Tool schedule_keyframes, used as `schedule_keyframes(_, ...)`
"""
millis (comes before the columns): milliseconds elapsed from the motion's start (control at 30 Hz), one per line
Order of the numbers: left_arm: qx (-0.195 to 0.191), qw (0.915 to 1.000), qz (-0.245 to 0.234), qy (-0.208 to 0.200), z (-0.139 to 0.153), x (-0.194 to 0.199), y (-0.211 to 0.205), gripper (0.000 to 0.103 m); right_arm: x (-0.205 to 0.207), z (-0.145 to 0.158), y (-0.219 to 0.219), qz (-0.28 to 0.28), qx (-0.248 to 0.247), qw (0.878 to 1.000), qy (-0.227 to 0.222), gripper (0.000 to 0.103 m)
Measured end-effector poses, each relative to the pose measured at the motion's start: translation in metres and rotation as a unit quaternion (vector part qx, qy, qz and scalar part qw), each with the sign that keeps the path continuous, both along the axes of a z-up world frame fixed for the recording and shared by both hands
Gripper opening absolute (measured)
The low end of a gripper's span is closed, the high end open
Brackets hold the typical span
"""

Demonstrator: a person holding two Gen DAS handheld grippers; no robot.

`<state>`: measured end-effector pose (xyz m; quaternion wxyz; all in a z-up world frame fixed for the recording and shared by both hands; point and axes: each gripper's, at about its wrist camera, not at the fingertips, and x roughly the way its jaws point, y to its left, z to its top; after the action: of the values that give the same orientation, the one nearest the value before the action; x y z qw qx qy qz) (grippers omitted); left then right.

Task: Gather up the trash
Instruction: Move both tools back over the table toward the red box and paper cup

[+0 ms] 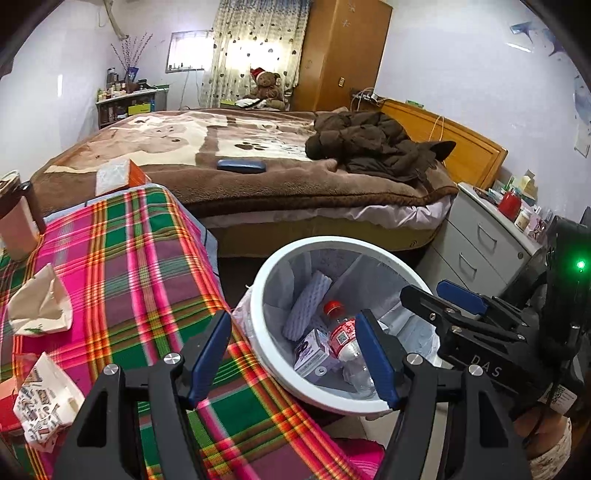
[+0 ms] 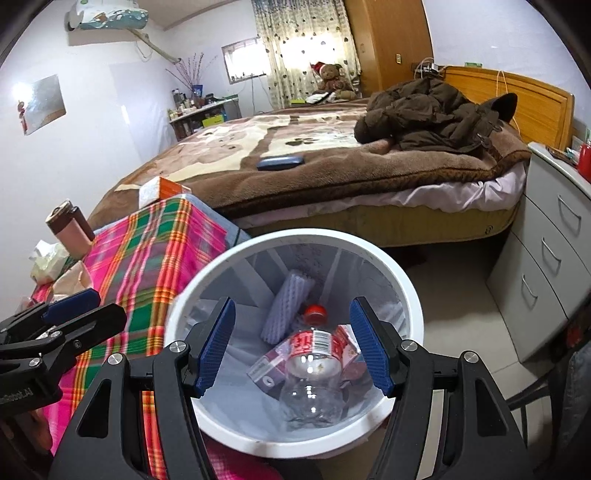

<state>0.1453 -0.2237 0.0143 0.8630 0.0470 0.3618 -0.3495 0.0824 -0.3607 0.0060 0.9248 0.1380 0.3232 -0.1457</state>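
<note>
Both my grippers, left (image 1: pixel 291 358) and right (image 2: pixel 291 347), gape empty above the bin (image 2: pixel 402 280); bottle (image 2: pixel 314 373) lies inside.

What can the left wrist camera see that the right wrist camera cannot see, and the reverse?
Only the left wrist view shows the patterned white carton and the crumpled brown paper bag on the plaid tablecloth.

Only the right wrist view shows the wall air conditioner and the shiny wall picture.

Both show the round white trash bin holding the clear red-capped plastic bottle and white foam pad, plus the bed and brown jacket.
</note>
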Motion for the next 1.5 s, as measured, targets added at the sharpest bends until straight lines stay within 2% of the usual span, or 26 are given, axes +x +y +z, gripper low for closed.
schedule_keyframes(200,-0.014,0.9998,0.013,-0.009,0.009,-0.006,0.023,0.071,-0.001,0.007,0.014,0.011,0.0,1.0,-0.014,0.066)
schedule_keyframes(767,-0.016,0.9942,0.094,-0.049,0.024,-0.013,0.112,0.074,0.008,0.019,0.07,0.073,0.001,0.996,-0.047,0.066)
schedule_keyframes(1000,-0.023,0.9893,0.134,-0.053,0.023,-0.011,0.157,0.075,0.018,0.019,0.095,0.099,0.0,0.994,-0.055,0.066)
schedule_keyframes(1300,-0.013,0.9788,0.199,-0.047,0.013,0.001,0.216,0.077,0.046,0.016,0.134,0.151,0.002,0.988,-0.045,0.066)
schedule_keyframes(1500,-0.007,0.9735,0.226,-0.035,0.002,0.012,0.247,0.077,0.064,0.01,0.157,0.184,0.008,0.982,-0.032,0.066)
